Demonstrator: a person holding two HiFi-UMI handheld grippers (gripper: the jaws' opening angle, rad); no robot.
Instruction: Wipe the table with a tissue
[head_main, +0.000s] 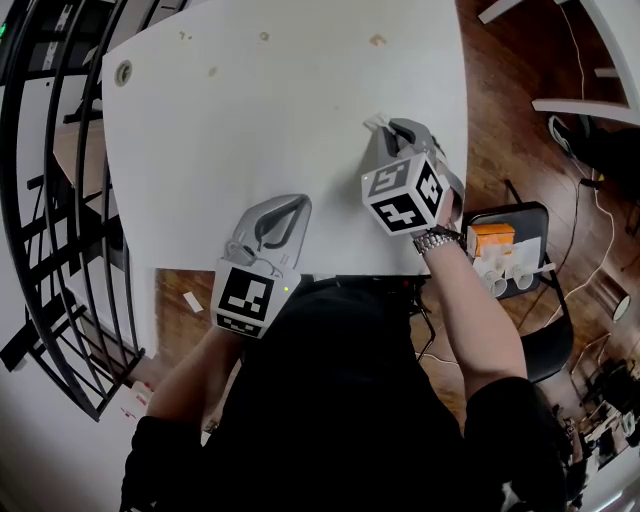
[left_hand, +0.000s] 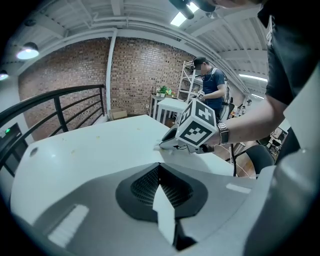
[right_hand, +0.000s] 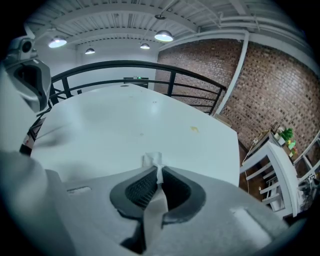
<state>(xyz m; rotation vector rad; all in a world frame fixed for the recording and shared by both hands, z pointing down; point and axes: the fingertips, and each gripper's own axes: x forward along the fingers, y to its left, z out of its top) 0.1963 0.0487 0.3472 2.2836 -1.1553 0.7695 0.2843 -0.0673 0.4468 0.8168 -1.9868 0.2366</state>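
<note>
Tissue (right_hand: 151, 160), white and bunched, pokes from the tips of our right gripper (right_hand: 159, 171), pinched over the white, faintly spotted table (right_hand: 115, 125), while our left gripper (left_hand: 160, 167) hovers with jaws together and empty, black railing (right_hand: 150, 67) and brick wall (right_hand: 260, 85) beyond.
</note>
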